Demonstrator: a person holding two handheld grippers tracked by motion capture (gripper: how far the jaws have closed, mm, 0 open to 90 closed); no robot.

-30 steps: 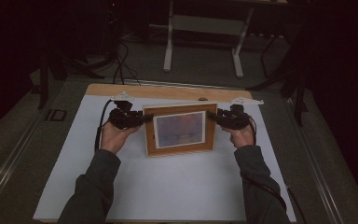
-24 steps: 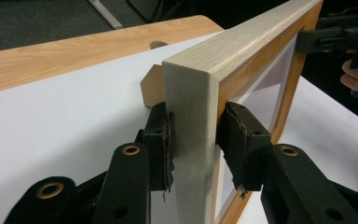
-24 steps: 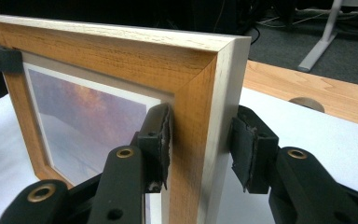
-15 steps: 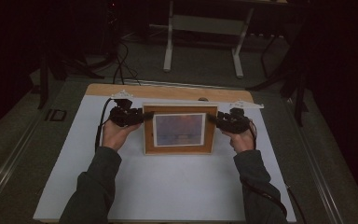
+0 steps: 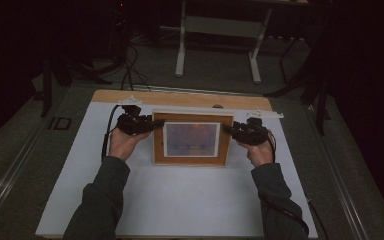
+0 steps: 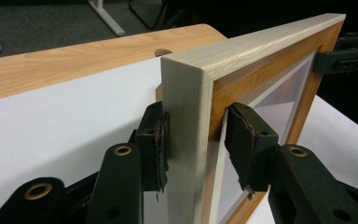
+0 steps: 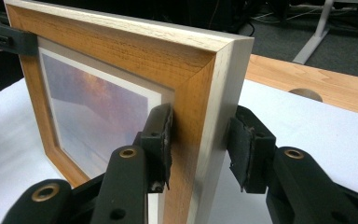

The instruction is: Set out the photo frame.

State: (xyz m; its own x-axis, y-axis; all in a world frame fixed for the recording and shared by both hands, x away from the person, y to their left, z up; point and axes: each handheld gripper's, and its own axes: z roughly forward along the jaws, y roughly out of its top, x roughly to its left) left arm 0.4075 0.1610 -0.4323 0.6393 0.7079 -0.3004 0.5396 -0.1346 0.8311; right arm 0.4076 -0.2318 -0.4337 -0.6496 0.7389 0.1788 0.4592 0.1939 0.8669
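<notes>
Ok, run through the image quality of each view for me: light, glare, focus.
High view: dim, the room behind nearly black, the white table cover the brightest part, the picture frame small and soft. Left gripper view: brighter, the frame's pale edge sharp, its glass hazy with glare, the left gripper close. Right gripper view: evenly lit, wood grain crisp, the right gripper slightly soft.
</notes>
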